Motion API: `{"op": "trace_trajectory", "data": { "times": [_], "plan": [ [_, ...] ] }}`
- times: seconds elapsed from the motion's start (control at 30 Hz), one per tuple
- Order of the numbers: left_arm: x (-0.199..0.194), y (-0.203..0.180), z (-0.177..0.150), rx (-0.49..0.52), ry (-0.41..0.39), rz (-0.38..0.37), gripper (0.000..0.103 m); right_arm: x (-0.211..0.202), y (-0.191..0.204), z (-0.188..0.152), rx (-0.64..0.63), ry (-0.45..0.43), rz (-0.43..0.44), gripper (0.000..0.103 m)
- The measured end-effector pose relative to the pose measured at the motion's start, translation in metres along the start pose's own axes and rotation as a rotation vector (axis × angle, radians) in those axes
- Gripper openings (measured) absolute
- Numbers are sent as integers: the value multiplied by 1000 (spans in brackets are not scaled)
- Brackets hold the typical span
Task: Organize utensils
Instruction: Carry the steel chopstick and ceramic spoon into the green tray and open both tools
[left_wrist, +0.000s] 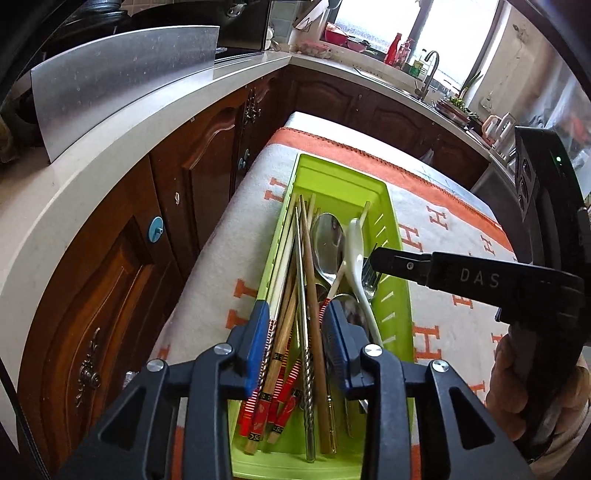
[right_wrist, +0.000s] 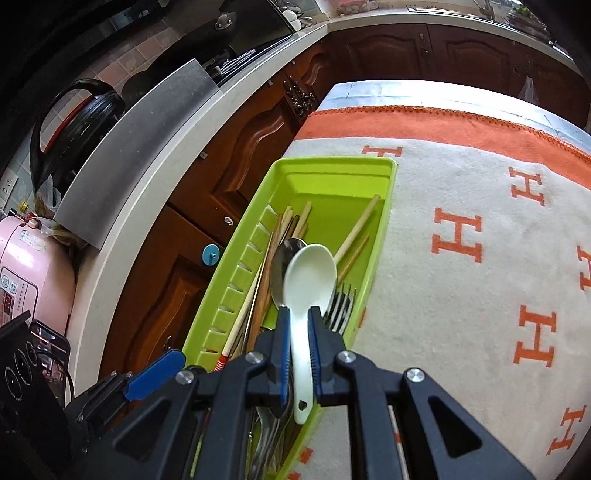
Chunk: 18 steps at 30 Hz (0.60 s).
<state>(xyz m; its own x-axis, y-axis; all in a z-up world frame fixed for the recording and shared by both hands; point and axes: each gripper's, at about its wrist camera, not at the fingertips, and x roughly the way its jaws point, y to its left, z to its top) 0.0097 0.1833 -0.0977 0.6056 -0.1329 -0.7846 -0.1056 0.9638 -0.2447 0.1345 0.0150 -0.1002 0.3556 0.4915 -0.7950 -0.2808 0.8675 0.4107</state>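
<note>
In the left wrist view, the left gripper (left_wrist: 295, 314) is seen poised over a green utensil tray (left_wrist: 397, 236) that lies on a white cloth (left_wrist: 443, 236) patterned with orange letters. Its blue-padded fingers (left_wrist: 258, 325) stand apart, and a bundle of chopsticks (left_wrist: 301, 280) lies between them in the tray without being pressed. A metal spoon (left_wrist: 328, 243) and a white ceramic spoon (left_wrist: 356, 251) are seen beside the chopsticks, and the right gripper (left_wrist: 373, 258), held by a hand (left_wrist: 517, 373), reaches in from the right. In the right wrist view, the right gripper (right_wrist: 298, 314) is seen clamped on the handle of the white ceramic spoon (right_wrist: 310, 273), whose bowl is raised over the green utensil tray (right_wrist: 332, 162). Forks (right_wrist: 341, 306) lie just right of the spoon.
</note>
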Motion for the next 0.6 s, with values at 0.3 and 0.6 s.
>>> {"op": "trace_trajectory", "data": {
  "times": [0.3, 0.6],
  "plan": [
    [-10, -7, 2, 18, -11, 10, 35, -15, 2, -17, -27, -1, 3, 11],
    [-24, -21, -4, 63, -18, 15, 54, -44, 0, -40, -63, -31, -11, 11]
  ]
}}
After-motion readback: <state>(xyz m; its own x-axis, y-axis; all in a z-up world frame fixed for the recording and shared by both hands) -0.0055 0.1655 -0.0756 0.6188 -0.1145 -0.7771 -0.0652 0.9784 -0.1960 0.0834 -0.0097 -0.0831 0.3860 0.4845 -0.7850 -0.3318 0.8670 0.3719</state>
